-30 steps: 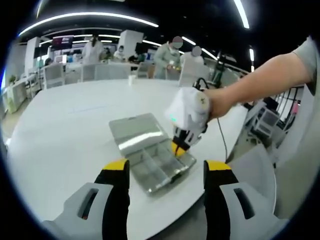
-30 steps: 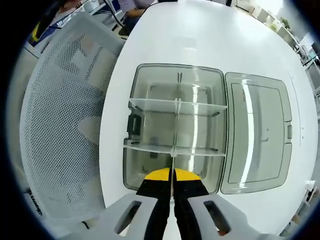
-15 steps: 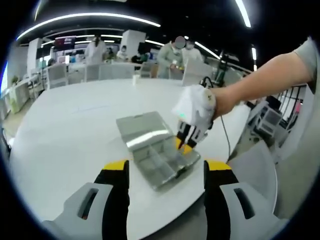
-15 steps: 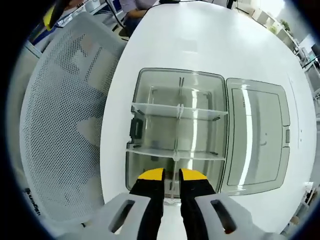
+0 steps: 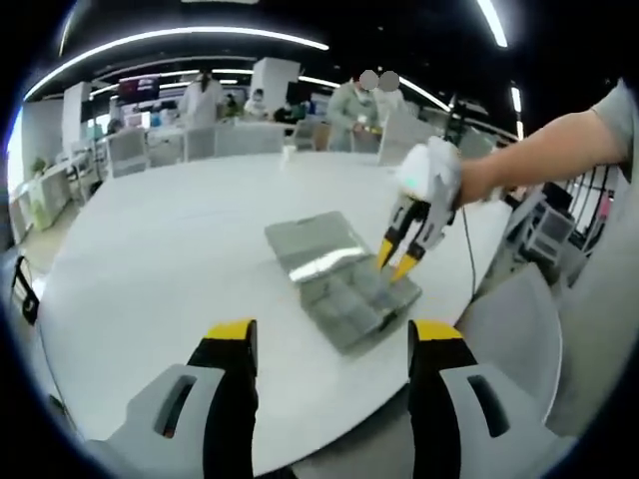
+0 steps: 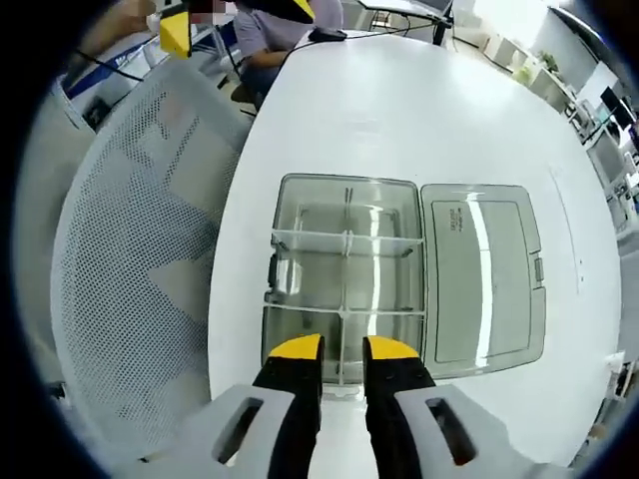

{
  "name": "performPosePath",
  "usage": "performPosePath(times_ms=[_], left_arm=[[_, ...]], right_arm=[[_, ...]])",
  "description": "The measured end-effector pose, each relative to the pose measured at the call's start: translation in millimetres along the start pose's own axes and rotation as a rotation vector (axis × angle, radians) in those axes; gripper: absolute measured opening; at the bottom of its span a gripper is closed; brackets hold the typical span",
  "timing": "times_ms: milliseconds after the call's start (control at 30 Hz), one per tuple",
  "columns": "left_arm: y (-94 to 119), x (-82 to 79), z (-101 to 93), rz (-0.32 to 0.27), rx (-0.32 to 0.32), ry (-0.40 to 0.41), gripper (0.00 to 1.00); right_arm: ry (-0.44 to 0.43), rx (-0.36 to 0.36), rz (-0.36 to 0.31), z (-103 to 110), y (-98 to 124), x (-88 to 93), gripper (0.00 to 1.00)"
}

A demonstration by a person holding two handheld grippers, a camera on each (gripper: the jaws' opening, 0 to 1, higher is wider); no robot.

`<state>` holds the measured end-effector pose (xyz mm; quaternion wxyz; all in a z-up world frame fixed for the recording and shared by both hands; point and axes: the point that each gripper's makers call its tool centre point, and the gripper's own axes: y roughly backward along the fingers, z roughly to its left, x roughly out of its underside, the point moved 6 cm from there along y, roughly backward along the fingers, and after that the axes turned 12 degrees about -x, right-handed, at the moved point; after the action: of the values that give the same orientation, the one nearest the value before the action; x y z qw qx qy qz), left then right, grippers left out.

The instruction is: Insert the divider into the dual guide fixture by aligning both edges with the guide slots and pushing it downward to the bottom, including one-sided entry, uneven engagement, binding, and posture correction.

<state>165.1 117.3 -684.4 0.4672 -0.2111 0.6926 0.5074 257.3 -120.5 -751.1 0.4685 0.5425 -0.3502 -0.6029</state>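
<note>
A clear plastic box (image 6: pixel 344 289) lies on the white table (image 6: pixel 399 110), its lid (image 6: pixel 484 284) folded open to the right. Two cross dividers and thin lengthwise dividers stand inside it. The nearest lengthwise divider (image 6: pixel 341 339) stands in the box's near section, free of any grip. My right gripper (image 6: pixel 342 349) hovers above the near wall, open by a narrow gap with nothing in it. In the left gripper view the same box (image 5: pixel 344 279) lies mid-table, with the right gripper (image 5: pixel 396 261) raised over its right end. My left gripper (image 5: pixel 334 334) is open and well short of the box.
A white mesh chair (image 6: pixel 130 249) stands against the table's edge beside the box. A person's bare arm (image 5: pixel 539 150) holds the right gripper. Several people and chairs stand beyond the far side of the table (image 5: pixel 170 230). More chairs (image 5: pixel 519 329) are at the right.
My right gripper has opened, let go of the lengthwise divider and lifted away from the box. The left gripper stays open.
</note>
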Motion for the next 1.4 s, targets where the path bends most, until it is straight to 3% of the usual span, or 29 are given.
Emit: performPosePath(times_ms=[267,533,1100,1400], left_arm=[[13,22.8,22.0,0.055,-0.035,-0.046,0.59],[9,34.0,31.4,0.098,-0.009,-0.118,0.59],[-48,39.4,48.7,0.193,0.128,-0.385,0.57],[-79,49.1,56.2,0.263,0.196,-0.540,0.55]], right_arm=[[-0.016,0.031,-0.154,11,9,-4.7,0.18],[-0.062,0.057,-0.283,23,16,-0.5,0.26],[-0.217,0.147,-0.546,57,31,3.1,0.41],[-0.254,0.190,-0.605,77,40,5.8,0.44]])
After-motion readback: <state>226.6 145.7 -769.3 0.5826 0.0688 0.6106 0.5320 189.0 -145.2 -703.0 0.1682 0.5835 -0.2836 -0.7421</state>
